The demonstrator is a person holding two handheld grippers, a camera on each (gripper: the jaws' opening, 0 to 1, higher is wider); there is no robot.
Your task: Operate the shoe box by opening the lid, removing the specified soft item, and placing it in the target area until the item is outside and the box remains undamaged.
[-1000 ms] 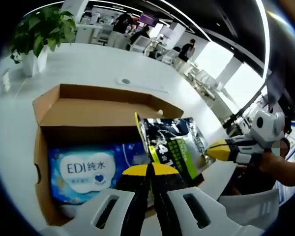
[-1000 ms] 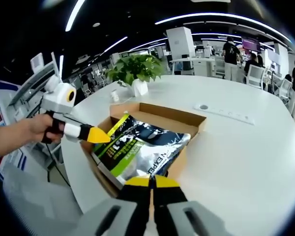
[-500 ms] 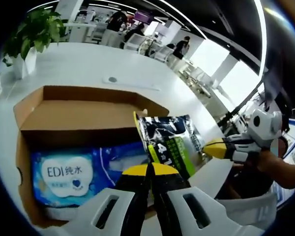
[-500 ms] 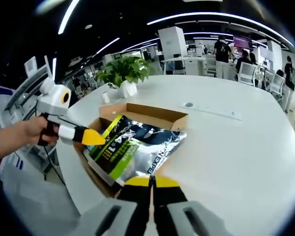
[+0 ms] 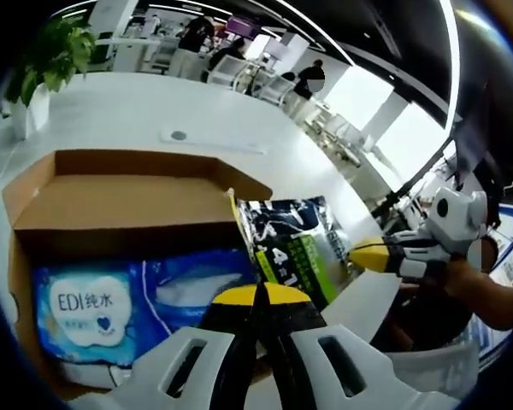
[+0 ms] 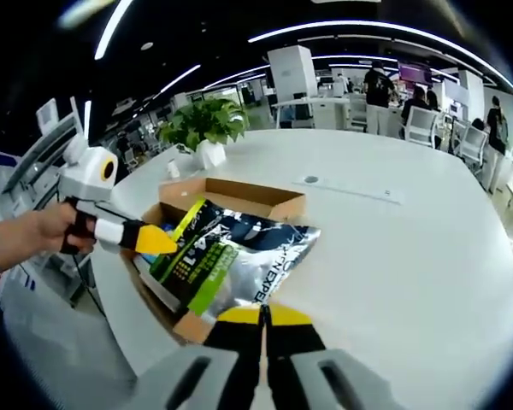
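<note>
An open cardboard shoe box [image 5: 111, 192] lies on the round white table [image 5: 111, 111], its lid folded back. Inside it lies a blue wet-wipes pack [image 5: 103, 299]. A dark pouch with a green label [image 5: 295, 243] hangs tilted over the box's right side. My left gripper [image 5: 258, 295] is shut on the pouch's near edge. My right gripper [image 5: 368, 254] comes in from the right, held in a hand, its yellow tip at the pouch's edge. In the right gripper view the pouch [image 6: 231, 256] reaches past the box [image 6: 239, 192], with my right gripper [image 6: 262, 314] shut on it and my left gripper [image 6: 150, 242] at its left corner.
A potted plant [image 6: 201, 128] stands on the table behind the box. A flat socket strip [image 6: 350, 188] lies further out on the white top [image 6: 410, 256]. The table edge runs close behind the box on the left gripper's side. Desks and people fill the background.
The pouch has come further out of the box toward the open table, both grippers still on it. Both cameras have shifted with the hands; the box sits more to the left in each view.
</note>
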